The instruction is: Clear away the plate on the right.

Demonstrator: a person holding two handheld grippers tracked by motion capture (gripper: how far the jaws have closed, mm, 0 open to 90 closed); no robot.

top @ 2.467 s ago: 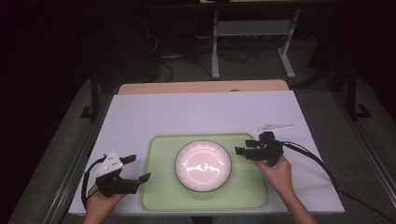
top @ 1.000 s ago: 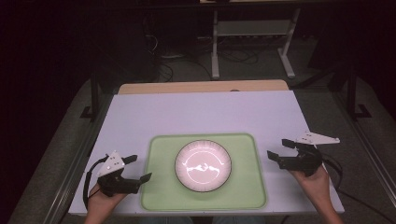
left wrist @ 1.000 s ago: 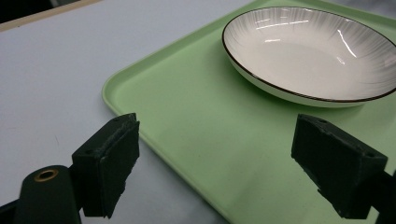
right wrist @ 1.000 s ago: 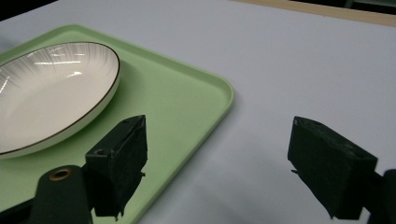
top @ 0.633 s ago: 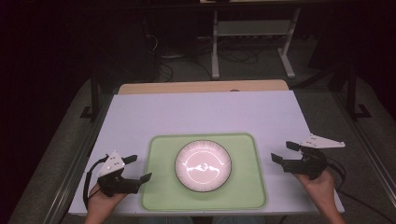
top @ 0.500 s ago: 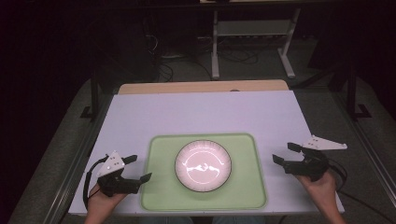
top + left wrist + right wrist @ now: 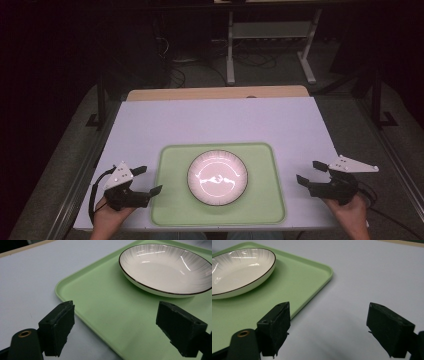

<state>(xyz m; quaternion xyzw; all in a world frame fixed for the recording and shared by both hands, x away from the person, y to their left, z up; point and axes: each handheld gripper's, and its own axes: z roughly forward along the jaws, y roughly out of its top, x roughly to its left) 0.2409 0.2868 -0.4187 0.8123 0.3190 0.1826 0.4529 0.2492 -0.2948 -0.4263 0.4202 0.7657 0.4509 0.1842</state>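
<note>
- At the tabletop's near middle: shallow white ceramic plate with a dark rim (image 7: pixel 217 177) sits centred on the pale green plastic tray (image 7: pixel 170 210).
- Left gripper (image 7: pixel 148 181) and right gripper (image 7: pixel 305 172): jaws spread, empty, flanking the tray.
- Judgement: plate rigid, glazed, slippery, breakable; grip the rim edge.

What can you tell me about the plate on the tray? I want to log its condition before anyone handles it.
The plate is round, shallow and white with a thin dark rim line and fine ribs fanning out across its glossy inside, which looks like glazed ceramic. It is empty and looks clean, with light glaring off it. It sits flat and upright near the middle of the green tray, resting on the tray alone. Both grippers are apart from it, one at each side of the tray.
</note>
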